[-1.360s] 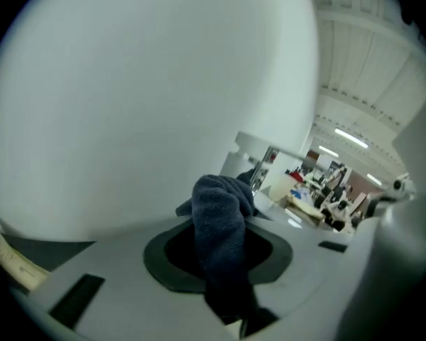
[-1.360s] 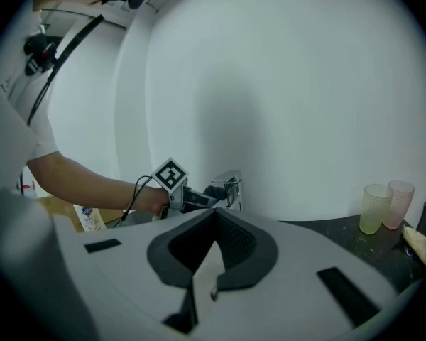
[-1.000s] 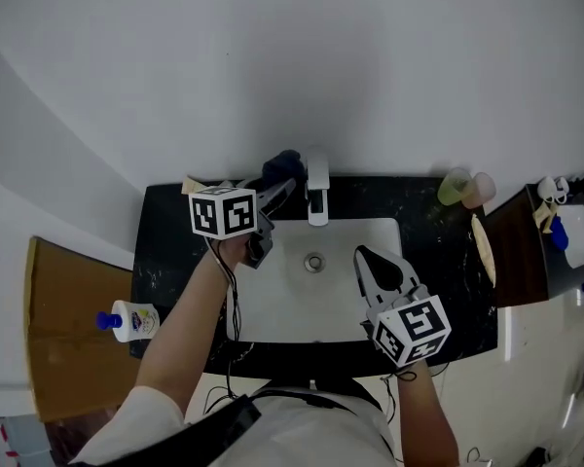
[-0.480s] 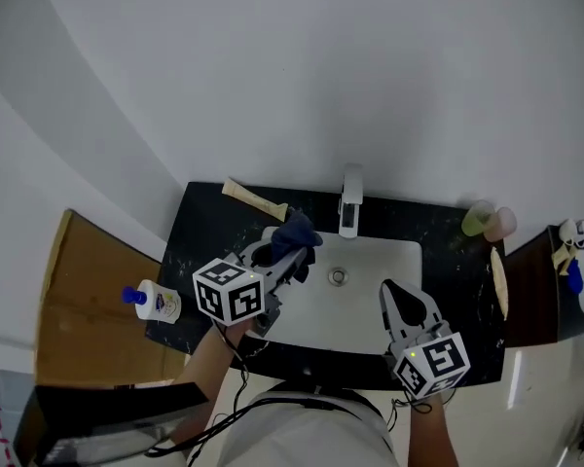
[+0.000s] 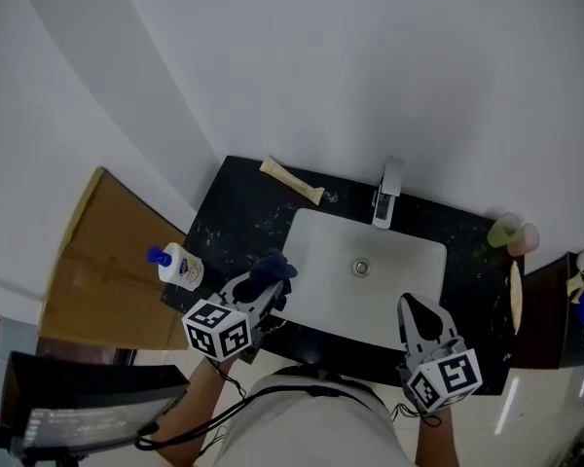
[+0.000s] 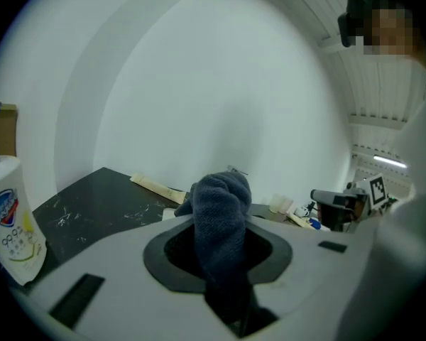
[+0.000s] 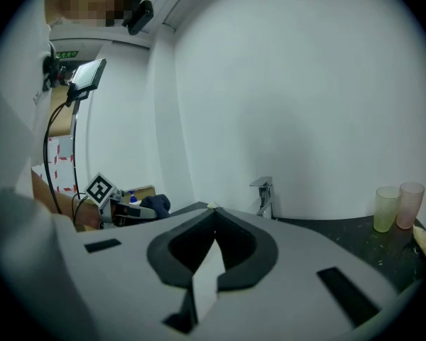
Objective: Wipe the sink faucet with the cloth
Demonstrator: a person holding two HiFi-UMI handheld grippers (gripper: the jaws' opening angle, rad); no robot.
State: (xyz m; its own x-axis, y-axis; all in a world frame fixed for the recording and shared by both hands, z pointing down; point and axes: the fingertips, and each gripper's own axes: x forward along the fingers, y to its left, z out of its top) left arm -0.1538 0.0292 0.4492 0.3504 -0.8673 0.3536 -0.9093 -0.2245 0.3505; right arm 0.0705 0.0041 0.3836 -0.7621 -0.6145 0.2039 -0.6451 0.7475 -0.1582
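Overhead view of a black marble-look countertop (image 5: 236, 214) with a white sink basin (image 5: 316, 230) set into it; a chrome faucet (image 5: 387, 198) stands at the basin's back edge. The left gripper (image 5: 265, 294) hovers at the counter's front left corner, its jaws pinching a dark blue cloth (image 6: 217, 208) that bunches up past the tips; cloth and faucet are well apart, across the basin. The right gripper (image 5: 412, 308) hangs over the basin's front right rim, jaws pressed together with nothing between them.

Likely risks: the cloth seems caught by a single fold, so rubbing it against the faucet could drag it free and drop it into the basin; the wad is small, so the hard jaw tips might scrape the chrome (more likely at the spout's edges); a white pump bottle (image 5: 181, 267) stands just beside the left gripper, and a careless swing could topple it off the counter.
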